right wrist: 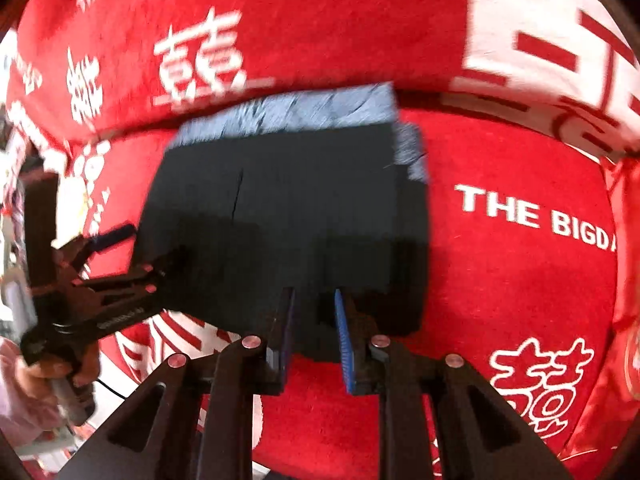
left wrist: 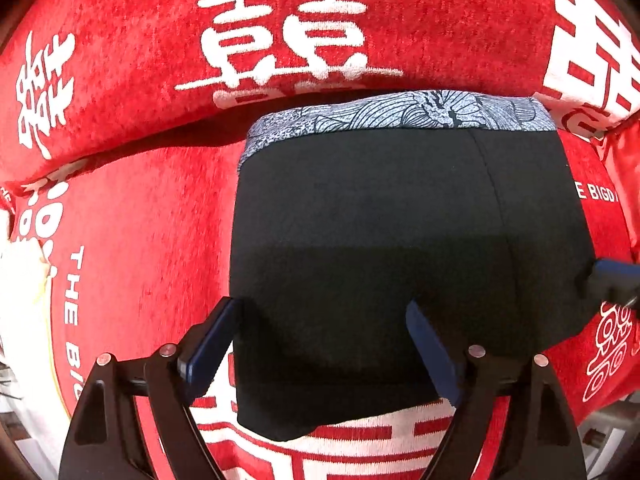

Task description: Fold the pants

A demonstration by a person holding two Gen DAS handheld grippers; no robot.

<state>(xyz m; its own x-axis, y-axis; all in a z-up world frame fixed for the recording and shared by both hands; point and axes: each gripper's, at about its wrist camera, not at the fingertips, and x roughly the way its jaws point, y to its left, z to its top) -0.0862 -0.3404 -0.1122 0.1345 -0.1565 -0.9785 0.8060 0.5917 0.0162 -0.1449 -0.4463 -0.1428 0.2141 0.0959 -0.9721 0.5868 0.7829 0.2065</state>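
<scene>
The pants (left wrist: 380, 248) are light, limp cloth; the left gripper (left wrist: 320, 344) is spread wide, the right gripper (right wrist: 314, 336) part-spread, so pinch at a hem corner.

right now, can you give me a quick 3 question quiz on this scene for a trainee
1. True or false: the black pants lie on a red blanket with white lettering.
2. Multiple choice: the patterned grey waistband sits at which edge of the pants, seen from the left wrist camera? A) the near edge B) the far edge C) hidden underneath
3. Fill in: the left gripper has its jaws ____, with the pants' near edge between the fingers.

Key: 1 true; 2 B; 3 open
</scene>
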